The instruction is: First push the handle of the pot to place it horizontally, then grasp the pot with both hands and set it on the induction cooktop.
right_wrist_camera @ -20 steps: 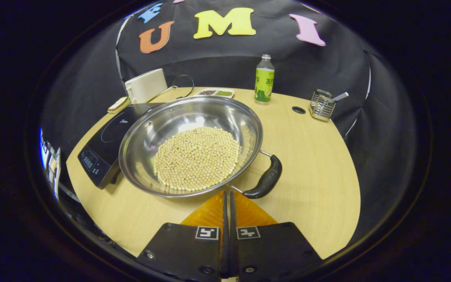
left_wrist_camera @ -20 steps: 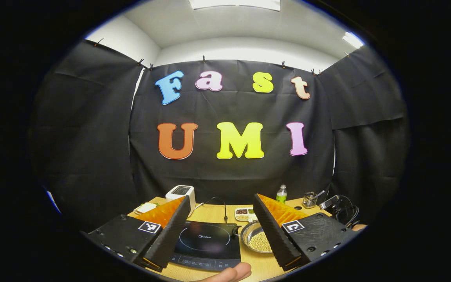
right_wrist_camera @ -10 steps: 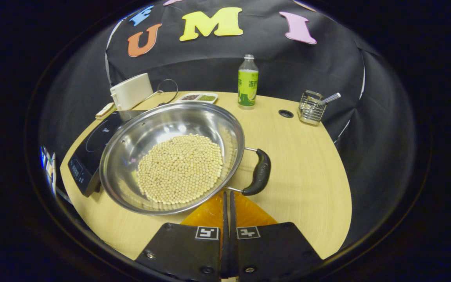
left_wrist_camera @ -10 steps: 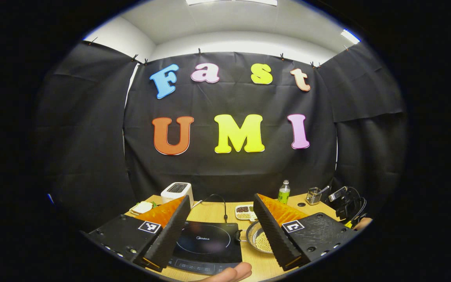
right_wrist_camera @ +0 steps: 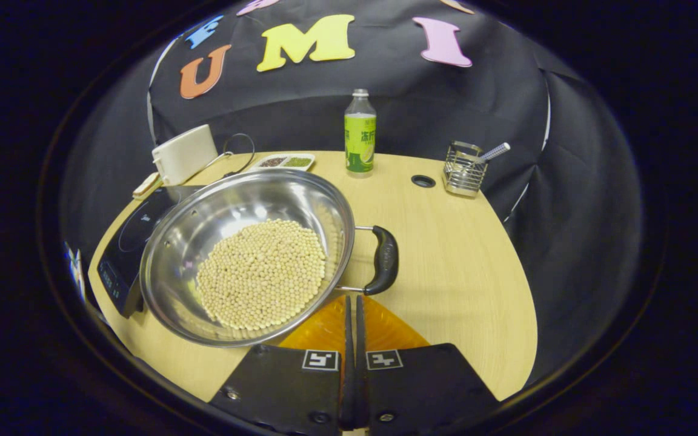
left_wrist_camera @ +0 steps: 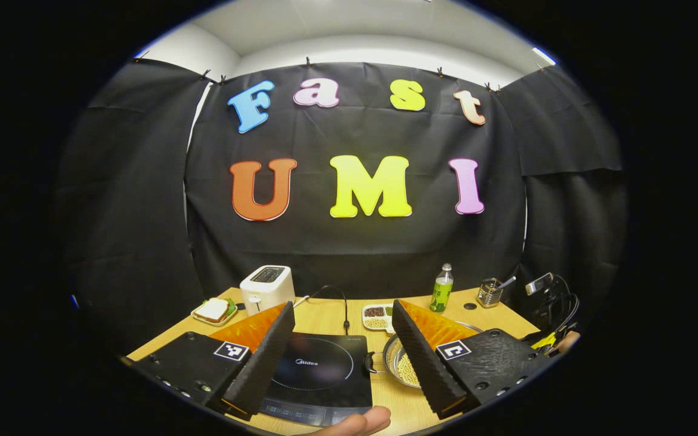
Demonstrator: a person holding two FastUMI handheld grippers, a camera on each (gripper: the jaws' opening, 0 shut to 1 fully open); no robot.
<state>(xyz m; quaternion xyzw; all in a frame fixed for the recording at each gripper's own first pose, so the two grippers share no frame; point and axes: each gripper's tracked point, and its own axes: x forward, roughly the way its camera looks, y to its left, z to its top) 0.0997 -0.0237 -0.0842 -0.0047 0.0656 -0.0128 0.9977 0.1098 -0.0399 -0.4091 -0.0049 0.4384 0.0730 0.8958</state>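
The pot (right_wrist_camera: pixel 246 254) sits on the desk (right_wrist_camera: pixel 458 272) just right of the cooktop (left_wrist_camera: pixel 319 372). Handle-pushing step: the right hand-held gripper (right_wrist_camera: pixel 352 306), fingers pressed together, empty, sits by the handle (right_wrist_camera: pixel 383 259) — next, nudge it level. The left hand-held gripper (left_wrist_camera: pixel 343 357) hangs wide, empty.

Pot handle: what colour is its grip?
Black, on bare metal rods; the handle shows best in the right gripper view.

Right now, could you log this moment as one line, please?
left tongs open | right tongs shut by handle | pot on table
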